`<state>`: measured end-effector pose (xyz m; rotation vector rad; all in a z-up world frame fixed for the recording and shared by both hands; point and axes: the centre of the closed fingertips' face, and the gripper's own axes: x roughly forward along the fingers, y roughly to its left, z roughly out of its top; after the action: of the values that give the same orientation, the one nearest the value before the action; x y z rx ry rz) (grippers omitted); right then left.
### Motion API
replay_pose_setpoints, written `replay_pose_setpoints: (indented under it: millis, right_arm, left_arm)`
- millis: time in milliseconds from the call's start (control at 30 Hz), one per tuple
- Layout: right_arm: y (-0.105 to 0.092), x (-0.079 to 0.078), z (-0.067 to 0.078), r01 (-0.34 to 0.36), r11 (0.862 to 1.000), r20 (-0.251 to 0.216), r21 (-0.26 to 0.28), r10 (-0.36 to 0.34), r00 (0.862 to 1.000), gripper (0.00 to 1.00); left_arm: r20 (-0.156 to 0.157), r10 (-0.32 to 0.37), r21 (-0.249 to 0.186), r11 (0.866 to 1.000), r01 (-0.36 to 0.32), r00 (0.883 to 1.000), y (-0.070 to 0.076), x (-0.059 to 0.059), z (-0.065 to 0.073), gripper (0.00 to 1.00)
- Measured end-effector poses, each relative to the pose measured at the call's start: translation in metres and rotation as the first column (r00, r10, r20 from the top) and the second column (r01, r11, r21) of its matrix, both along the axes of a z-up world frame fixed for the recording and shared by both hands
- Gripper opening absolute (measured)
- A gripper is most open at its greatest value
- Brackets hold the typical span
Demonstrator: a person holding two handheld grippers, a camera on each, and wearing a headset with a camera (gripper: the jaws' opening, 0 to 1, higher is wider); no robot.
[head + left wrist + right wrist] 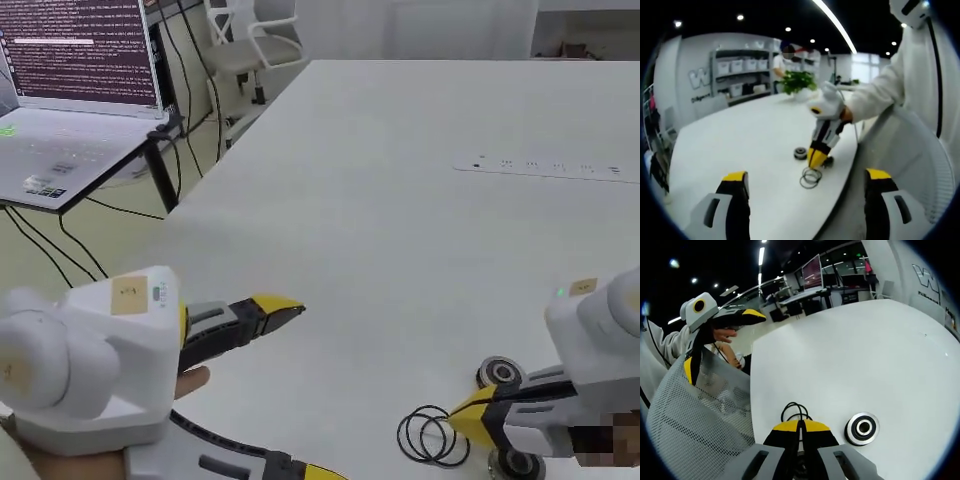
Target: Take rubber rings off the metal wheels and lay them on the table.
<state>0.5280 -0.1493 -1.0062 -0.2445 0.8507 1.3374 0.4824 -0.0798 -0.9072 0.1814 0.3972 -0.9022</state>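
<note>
Some rubber rings (432, 437) are lying on counter (400, 200). Right tool (801, 425) sitting closed beside them, left tool (312, 390) hanging open. Wheels (499, 373) likely awaiting stripping.

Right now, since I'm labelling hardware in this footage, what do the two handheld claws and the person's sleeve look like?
Both the left claw and the right claw have chunky white housings and black jaws ending in yellow tips. A small tan sticker sits on top of the left one. The sleeve is white.

Closed hand-held gripper (800, 426) beside metal wheel (862, 428)
</note>
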Motion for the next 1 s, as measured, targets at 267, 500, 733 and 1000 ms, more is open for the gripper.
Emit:
replay_pose_setpoints:
  millis: [267,500,733,1000]
  right_arm:
    - [-0.001,0.0,-0.006,-0.015,1.0,0.021,-0.022,0.016,1.0,0.01]
    - [-0.003,0.001,-0.009,-0.017,0.999,0.042,-0.038,0.019,0.999,0.07]
    - [-0.005,0.008,0.004,0.008,1.0,0.065,-0.013,-0.007,0.998,0.09]
    - [-0.012,0.012,0.022,0.051,0.998,0.099,0.026,-0.053,0.994,0.1]
  left_arm:
    - [-0.005,0.011,0.001,1.0,-0.011,1.0,0.002,0.002,-0.001,0.95]
    - [-0.002,0.015,0.009,1.0,-0.015,1.0,0.002,0.002,-0.001,0.95]
    - [0.006,0.01,0.017,1.0,-0.011,1.0,0.002,0.004,0.0,0.95]
    - [-0.001,-0.004,0.032,0.999,0.004,1.0,0.001,0.003,-0.004,0.93]
